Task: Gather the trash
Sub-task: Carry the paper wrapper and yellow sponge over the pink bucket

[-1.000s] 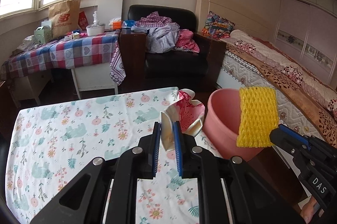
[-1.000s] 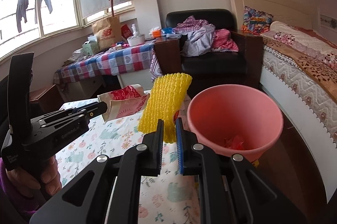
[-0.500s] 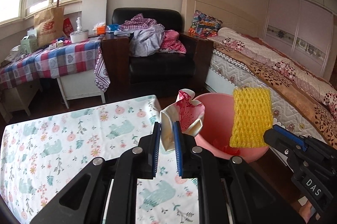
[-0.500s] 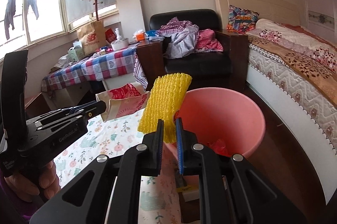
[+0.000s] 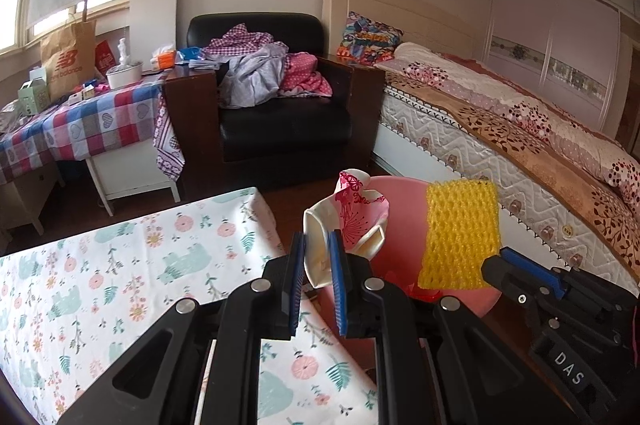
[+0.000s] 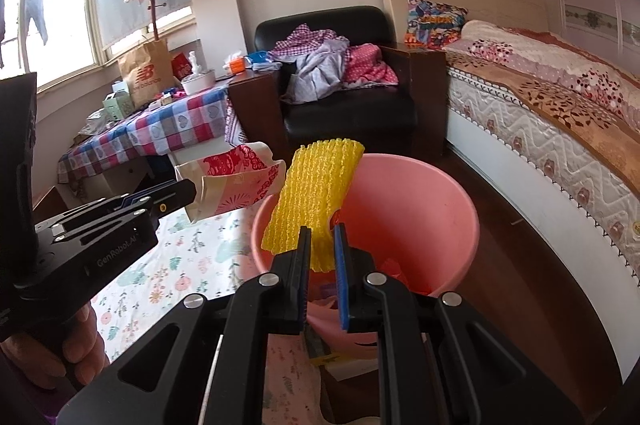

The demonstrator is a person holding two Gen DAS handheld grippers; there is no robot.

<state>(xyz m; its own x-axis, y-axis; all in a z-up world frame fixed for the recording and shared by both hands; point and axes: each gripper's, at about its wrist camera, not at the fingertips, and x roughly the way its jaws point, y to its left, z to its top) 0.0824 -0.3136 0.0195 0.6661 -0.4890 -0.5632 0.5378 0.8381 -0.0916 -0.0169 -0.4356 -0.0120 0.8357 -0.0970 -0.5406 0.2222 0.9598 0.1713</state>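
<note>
2 items are carried to the bin (image 6: 440, 209): a crumpled cup (image 5: 348, 221) is pinched in the left gripper (image 5: 318, 277), a net (image 6: 316, 201) in the right gripper (image 6: 322, 277), both over the rim. Release is judged next.

bucket (image 6: 440, 209) mouth: open | left: table edge (image 5: 264, 221) | right: bed (image 6: 540, 161)

Pink bucket (image 6: 420, 209): near rim hidden behind yellow foam net (image 6: 316, 201) and fingers (image 6: 301, 277); contents mostly hidden, red scraps unidentifiable. Crushed paper cup (image 5: 352, 221): lower end hidden between the fingers. Tabletop (image 5: 120, 265) cut off at frame bottom.
</note>
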